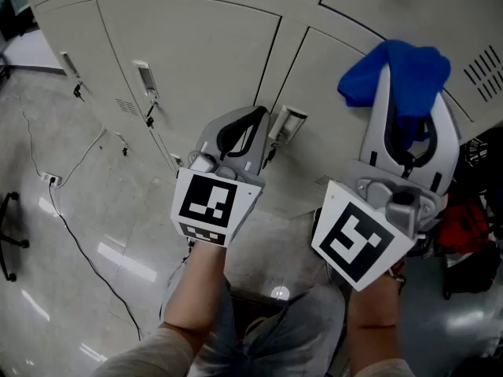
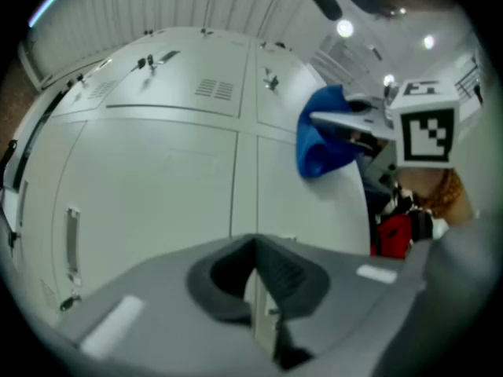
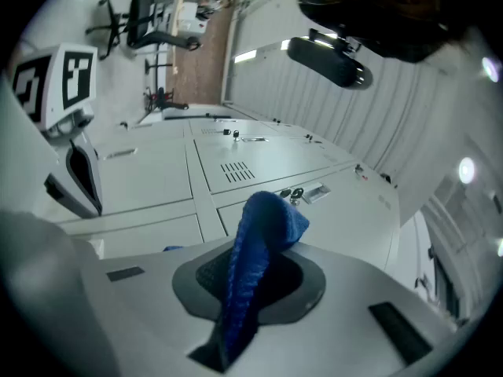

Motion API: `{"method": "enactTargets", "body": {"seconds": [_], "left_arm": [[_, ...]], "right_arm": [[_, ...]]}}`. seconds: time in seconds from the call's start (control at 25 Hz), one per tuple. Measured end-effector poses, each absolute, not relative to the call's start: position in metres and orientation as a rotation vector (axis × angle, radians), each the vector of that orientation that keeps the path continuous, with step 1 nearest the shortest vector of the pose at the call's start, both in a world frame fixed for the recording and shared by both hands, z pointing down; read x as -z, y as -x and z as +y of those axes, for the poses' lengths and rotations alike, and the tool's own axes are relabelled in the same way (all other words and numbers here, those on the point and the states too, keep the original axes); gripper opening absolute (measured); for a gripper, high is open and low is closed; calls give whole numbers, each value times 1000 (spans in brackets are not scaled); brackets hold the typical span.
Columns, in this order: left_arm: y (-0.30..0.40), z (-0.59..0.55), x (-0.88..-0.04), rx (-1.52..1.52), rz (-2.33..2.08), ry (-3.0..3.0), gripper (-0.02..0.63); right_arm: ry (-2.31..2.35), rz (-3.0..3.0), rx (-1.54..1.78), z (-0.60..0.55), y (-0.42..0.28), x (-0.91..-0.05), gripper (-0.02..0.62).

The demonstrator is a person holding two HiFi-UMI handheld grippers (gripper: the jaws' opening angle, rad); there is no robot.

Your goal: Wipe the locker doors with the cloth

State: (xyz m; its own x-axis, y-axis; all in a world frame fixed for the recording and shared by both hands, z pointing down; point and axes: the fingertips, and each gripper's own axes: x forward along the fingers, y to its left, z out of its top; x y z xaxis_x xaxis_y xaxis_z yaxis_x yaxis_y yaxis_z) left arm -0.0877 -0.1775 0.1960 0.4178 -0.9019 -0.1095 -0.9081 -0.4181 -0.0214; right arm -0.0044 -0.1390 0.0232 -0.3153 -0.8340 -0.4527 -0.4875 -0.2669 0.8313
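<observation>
Right gripper (image 1: 409, 120) pinches the blue cloth (image 1: 397, 73); left gripper (image 1: 245, 128) closed, empty. Best to press cloth flat against locker door (image 1: 330, 61), overlapping strokes.

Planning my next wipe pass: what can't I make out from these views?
- Head view: whether the blue cloth touches the locker door; the cloth itself covers that spot.
- Head view: the right gripper's tips, buried in the cloth.
- Left gripper view: the red object, blurred, partly behind the left gripper's body.
</observation>
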Motion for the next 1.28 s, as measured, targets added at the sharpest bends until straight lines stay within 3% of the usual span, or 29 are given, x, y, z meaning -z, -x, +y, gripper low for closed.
{"method": "enactTargets", "body": {"seconds": [0.6,1.28], "left_arm": [[104,-186,-217,-92,1682,2611,2],[93,-184,-308,26,1624,2654,2]], "right_arm": [[-1301,-1492,1680,-174,69,-102,46],[-1125,-1612,1451,-175,33,-308,44]]}}
